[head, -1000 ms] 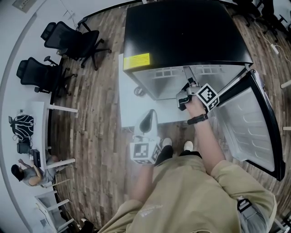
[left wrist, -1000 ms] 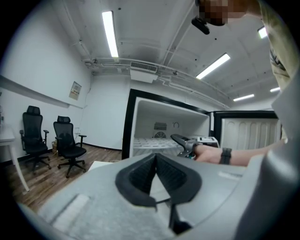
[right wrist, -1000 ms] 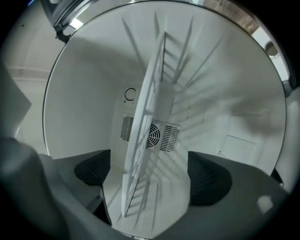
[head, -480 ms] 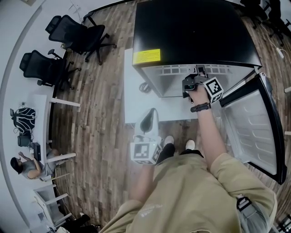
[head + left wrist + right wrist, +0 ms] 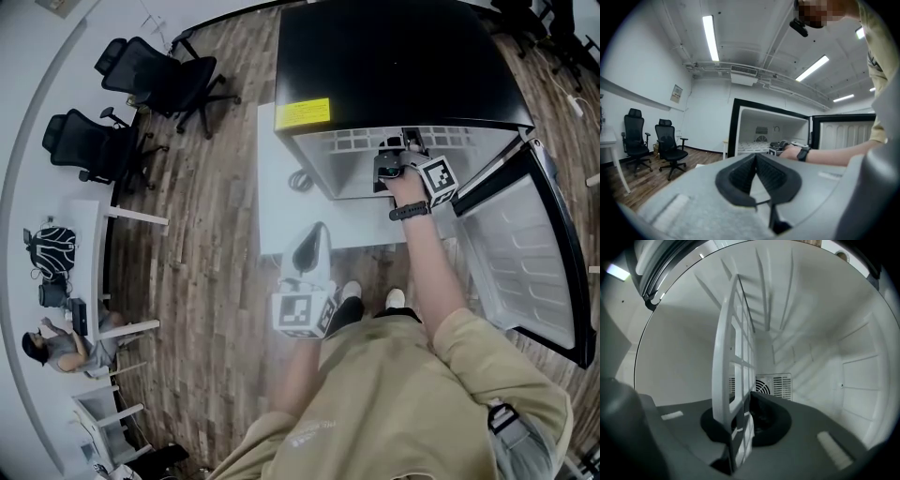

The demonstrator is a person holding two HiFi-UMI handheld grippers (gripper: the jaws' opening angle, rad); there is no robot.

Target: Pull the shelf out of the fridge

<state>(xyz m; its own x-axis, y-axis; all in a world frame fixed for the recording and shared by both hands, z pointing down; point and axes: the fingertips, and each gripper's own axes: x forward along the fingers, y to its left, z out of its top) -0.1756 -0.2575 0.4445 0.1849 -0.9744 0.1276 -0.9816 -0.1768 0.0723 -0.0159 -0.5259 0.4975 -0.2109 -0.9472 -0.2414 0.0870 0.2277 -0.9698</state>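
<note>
The black fridge [image 5: 394, 66] stands open, its door [image 5: 525, 253] swung to the right. A white wire shelf [image 5: 352, 142] lies inside near the opening. My right gripper [image 5: 389, 159] reaches into the fridge at the shelf's front edge. In the right gripper view the shelf [image 5: 729, 348] runs edge-on away from me, and its front rim sits between the jaws of the right gripper [image 5: 743, 420], which are closing onto it. My left gripper [image 5: 307, 251] hangs low in front of the fridge, shut and holding nothing. In the left gripper view that gripper [image 5: 756, 161] points toward the open fridge [image 5: 771, 133].
A white board [image 5: 281, 206] lies on the wood floor under the fridge. Two black office chairs [image 5: 155, 80] stand at the left. A seated person [image 5: 56, 347] is at a white desk [image 5: 98, 234] at far left. The fridge's back wall has a fan grille [image 5: 773, 385].
My right gripper has moved forward into the fridge, from in front of the opening to the shelf's front edge. The left gripper has stayed where it was.
</note>
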